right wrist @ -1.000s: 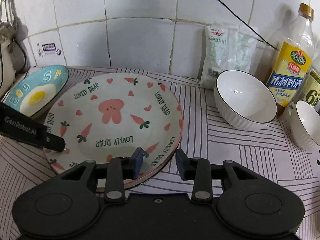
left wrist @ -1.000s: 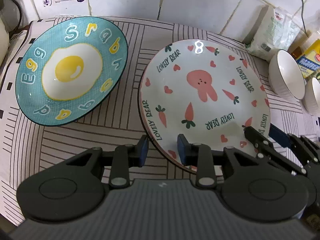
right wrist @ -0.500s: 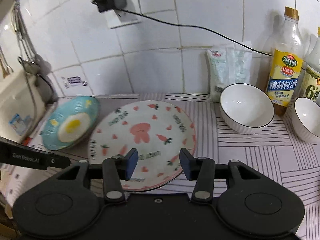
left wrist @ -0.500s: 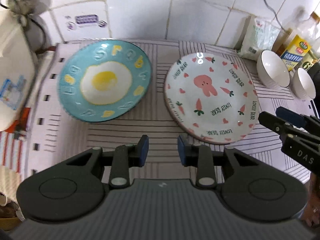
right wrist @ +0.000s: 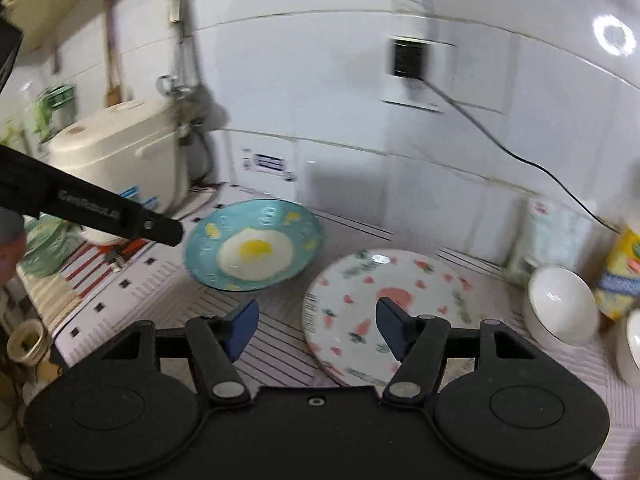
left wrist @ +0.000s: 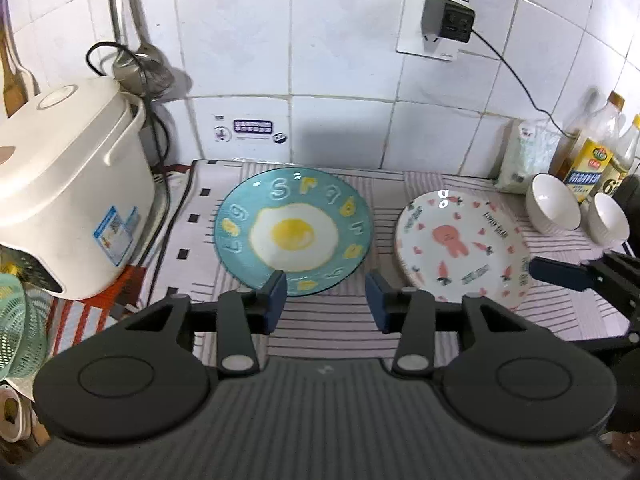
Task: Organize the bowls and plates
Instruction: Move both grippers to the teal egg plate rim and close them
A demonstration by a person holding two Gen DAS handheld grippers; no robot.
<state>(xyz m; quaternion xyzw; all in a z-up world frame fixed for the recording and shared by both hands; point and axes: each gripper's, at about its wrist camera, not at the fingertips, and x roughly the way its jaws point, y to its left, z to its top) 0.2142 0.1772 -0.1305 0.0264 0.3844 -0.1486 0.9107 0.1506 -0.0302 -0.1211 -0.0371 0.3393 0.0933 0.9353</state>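
Observation:
A teal plate with a fried-egg picture (left wrist: 294, 236) (right wrist: 254, 254) lies on the striped mat beside a white plate with a pink rabbit (left wrist: 460, 246) (right wrist: 384, 312). Two white bowls (left wrist: 552, 210) (left wrist: 610, 222) stand at the right near the wall; one bowl (right wrist: 560, 304) shows clearly in the right wrist view. My left gripper (left wrist: 326, 296) hovers above the mat, jaws opening, nothing between them. My right gripper (right wrist: 316, 320) is also raised, jaws opening and empty, above the mat and the rabbit plate's left edge. The right wrist view is motion-blurred.
A white rice cooker (left wrist: 60, 184) stands at the left, with a green basket (left wrist: 18, 328) below it. Oil bottles (left wrist: 592, 152) and a white bag (left wrist: 524, 160) line the right wall. A plug and cable (left wrist: 448, 24) hang on the tiled wall.
Both grippers let go of the rabbit plate's rim, pulled back and rose. Their jaws have spread wider. The plates now look smaller and farther away.

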